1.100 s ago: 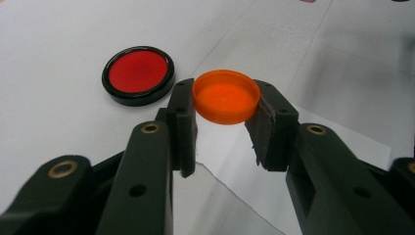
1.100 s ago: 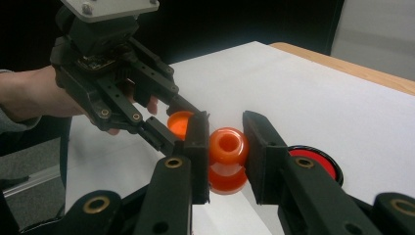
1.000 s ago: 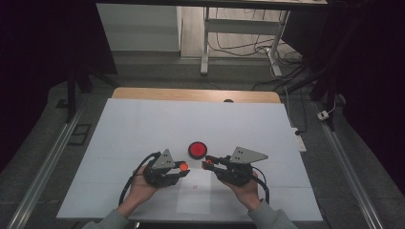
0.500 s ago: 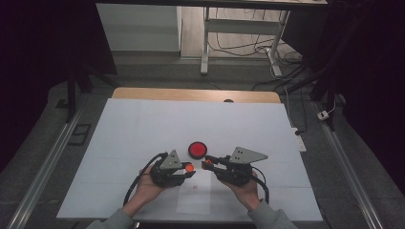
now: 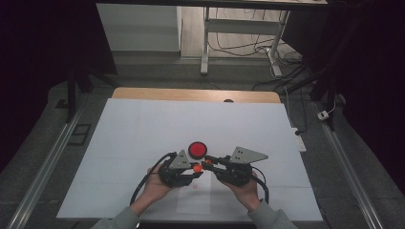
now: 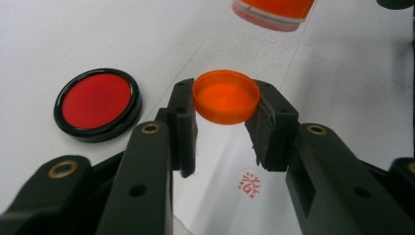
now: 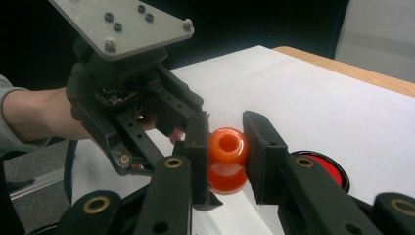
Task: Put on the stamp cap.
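the orange cap (image 6: 225,96) is pinched between the left gripper (image 6: 225,125) pads, above the table (image 5: 143,129). the right gripper (image 7: 226,154) clamps the small orange bottle (image 7: 226,159) just beside it. if the cap meets the bottle's mouth tilted, it could jam or slip from the thin grip onto the table near the red lid (image 6: 98,104).

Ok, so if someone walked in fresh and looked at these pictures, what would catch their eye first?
Probably the bright orange cap pinched in the left gripper, with the small orange bottle clamped open-mouthed in the right gripper just beside it, low at the middle of the white table. Next, the red disc with a black rim lying flat just beyond them.
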### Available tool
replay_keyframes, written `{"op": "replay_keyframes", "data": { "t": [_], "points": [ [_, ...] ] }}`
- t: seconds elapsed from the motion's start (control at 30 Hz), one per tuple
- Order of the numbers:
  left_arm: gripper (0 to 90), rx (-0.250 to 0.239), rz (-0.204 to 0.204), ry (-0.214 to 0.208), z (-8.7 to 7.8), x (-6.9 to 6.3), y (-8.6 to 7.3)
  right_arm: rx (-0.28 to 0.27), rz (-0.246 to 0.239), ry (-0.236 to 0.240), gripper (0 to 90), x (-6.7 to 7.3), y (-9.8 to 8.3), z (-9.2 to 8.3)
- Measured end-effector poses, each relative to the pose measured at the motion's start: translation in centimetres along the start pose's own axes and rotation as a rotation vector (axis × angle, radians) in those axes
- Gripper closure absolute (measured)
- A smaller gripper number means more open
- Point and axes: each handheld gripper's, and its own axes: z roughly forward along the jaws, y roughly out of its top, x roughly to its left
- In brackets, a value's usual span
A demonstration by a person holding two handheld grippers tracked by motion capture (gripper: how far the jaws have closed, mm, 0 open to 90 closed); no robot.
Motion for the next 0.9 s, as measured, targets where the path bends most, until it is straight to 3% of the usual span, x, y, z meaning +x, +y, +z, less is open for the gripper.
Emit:
{"op": "replay_keyframes", "data": {
  "t": [0.47,0.9],
  "points": [
    [64.6,0.005,0.011,-0.019,0.87,-0.38,0.51,0.019,-0.003,0.005,71.8,0.08,-0.27,0.41],
    [64.6,-0.008,0.03,-0.015,0.61,-0.82,0.95,0.033,-0.004,0.005,71.8,0.1,-0.52,0.64]
  ]
}}
